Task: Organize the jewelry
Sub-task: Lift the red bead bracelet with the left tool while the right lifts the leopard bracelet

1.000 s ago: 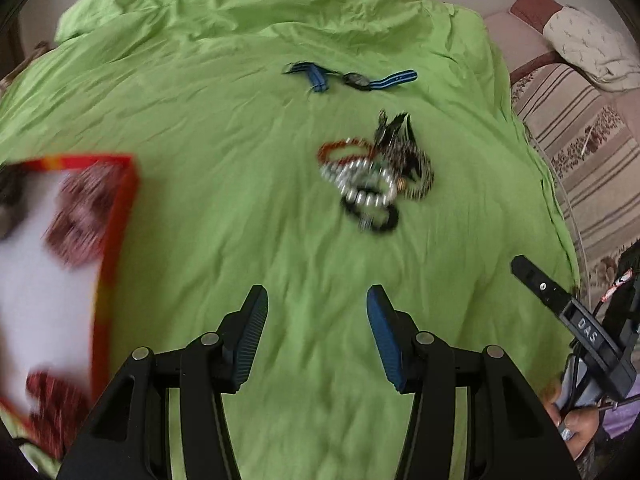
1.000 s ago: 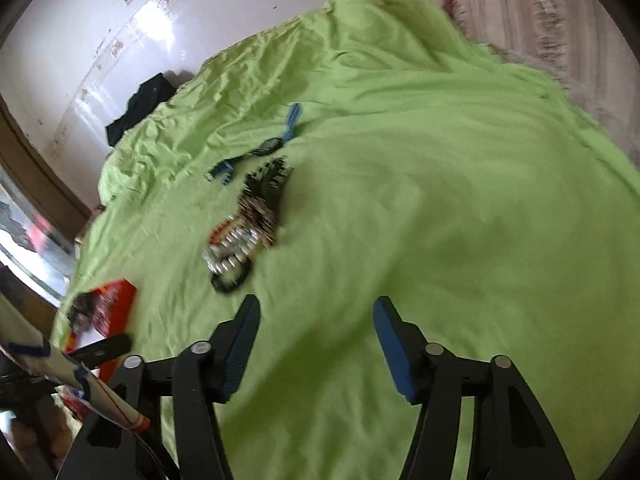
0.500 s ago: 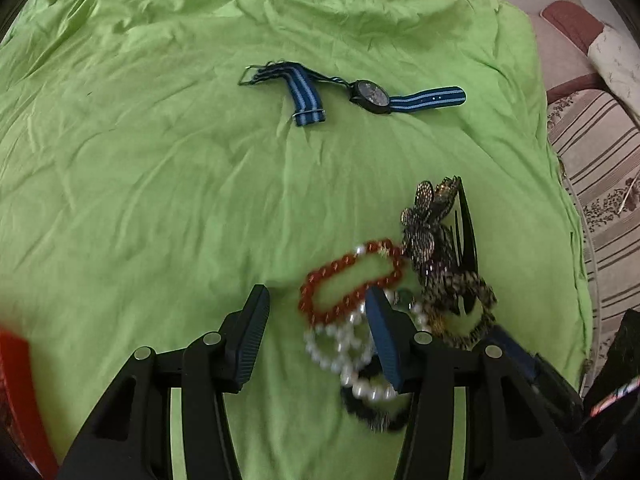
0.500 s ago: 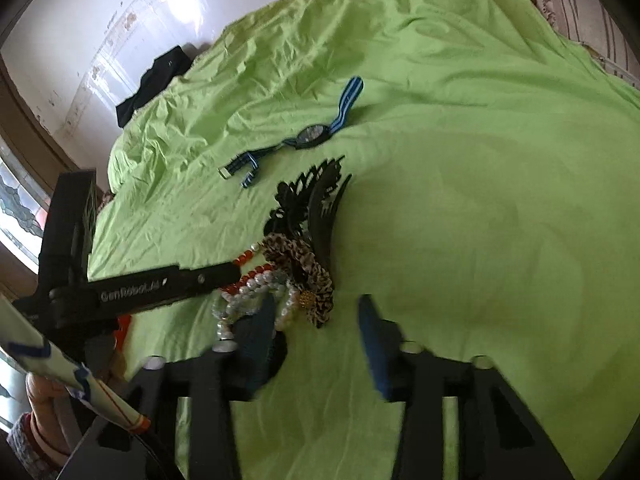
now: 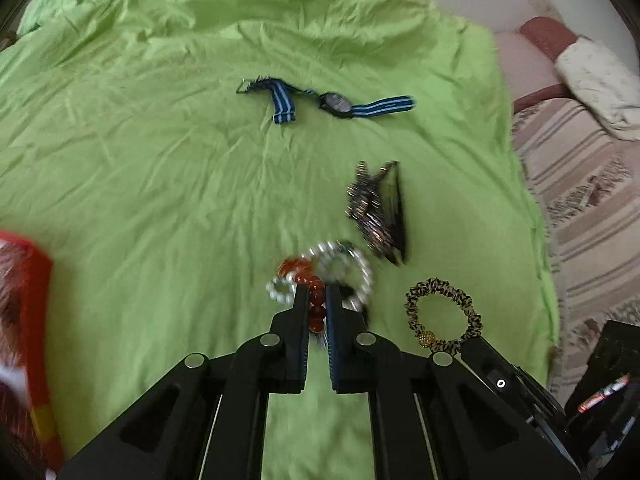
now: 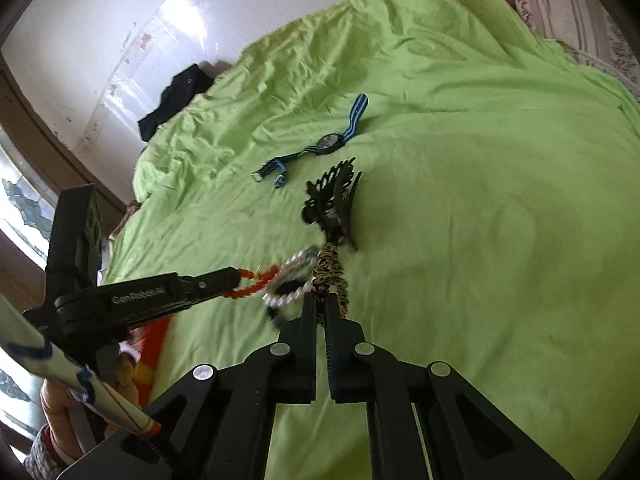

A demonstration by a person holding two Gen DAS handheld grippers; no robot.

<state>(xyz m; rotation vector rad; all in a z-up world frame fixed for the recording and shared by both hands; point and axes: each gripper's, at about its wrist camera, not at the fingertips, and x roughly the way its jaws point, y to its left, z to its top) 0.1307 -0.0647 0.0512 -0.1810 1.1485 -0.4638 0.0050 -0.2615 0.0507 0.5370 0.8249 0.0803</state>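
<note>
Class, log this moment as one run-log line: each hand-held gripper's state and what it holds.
left hand-held gripper: shut on red bead bracelet | right hand-held gripper: shut on leopard scrunchie | watch: untouched

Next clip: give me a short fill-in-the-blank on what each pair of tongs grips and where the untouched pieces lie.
1. The left tongs are shut on the ______ bead bracelet.
2. The right tongs are shut on the leopard-print ______.
3. The wristwatch lying apart from the pile has a strap striped in ______.
4. Everything lies on a ______ bedsheet.

Missing words: red; scrunchie; blue; green
</note>
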